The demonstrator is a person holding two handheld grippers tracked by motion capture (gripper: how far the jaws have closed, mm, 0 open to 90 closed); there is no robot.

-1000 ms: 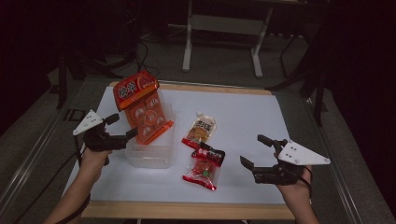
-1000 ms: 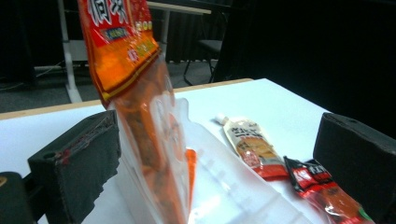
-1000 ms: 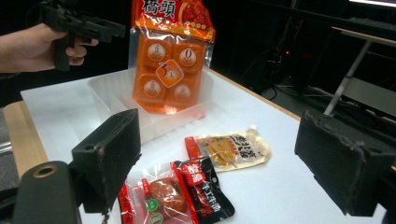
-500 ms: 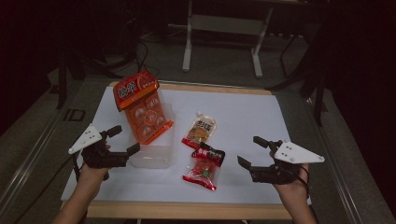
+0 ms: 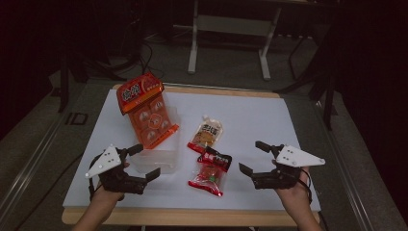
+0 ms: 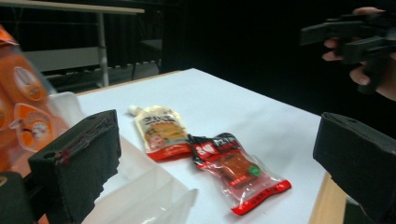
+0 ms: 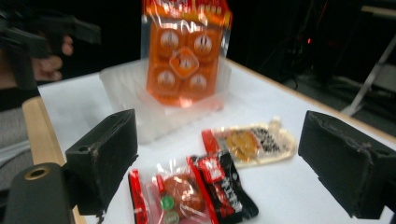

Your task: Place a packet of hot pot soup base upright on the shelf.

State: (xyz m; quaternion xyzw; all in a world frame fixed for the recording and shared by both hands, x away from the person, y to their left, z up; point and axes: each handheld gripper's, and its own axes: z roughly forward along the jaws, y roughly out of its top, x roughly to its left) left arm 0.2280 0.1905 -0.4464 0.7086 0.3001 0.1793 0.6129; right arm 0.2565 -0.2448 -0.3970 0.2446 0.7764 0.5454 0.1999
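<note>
Left gripper [image 5: 143, 162]: we see it at the near left of the table in the high view, its two black jaws spread wide with nothing pressed between them; the near end of the clear plastic tray lies just in front of the jaws.
Left hand [image 5: 107, 191]: it comes in from the bottom edge and wraps the gripper's handle, with the grey three-cornered plate on top.
Right gripper [image 5: 253, 157]: we find it at the near right, its jaws have just been opening and stand wide apart, released, with nothing between them; they point toward the snack packets in the middle.
Right hand [image 5: 293, 192]: it grips the handle from below, near the table's front edge.
Clear plastic tray [image 5: 156, 161]: it sits on the white sheet just beside the left gripper; from the left gripper view its pale rim shows low between the jaws.
Orange multipack [image 5: 146, 111]: this packet of round orange snacks stands tilted with its lower end in the tray's far part, its top leaning away toward the far left.
Red and black packet [image 5: 210, 172]: it lies flat between the two grippers, nearer the front edge, apart from both.
Pale pouch [image 5: 207, 133]: it lies flat just behind the red and black packet, its near end touching or overlapping that packet.
Table [image 5: 250, 115]: we see a white sheet on a wooden-edged top, dark floor around it.
</note>
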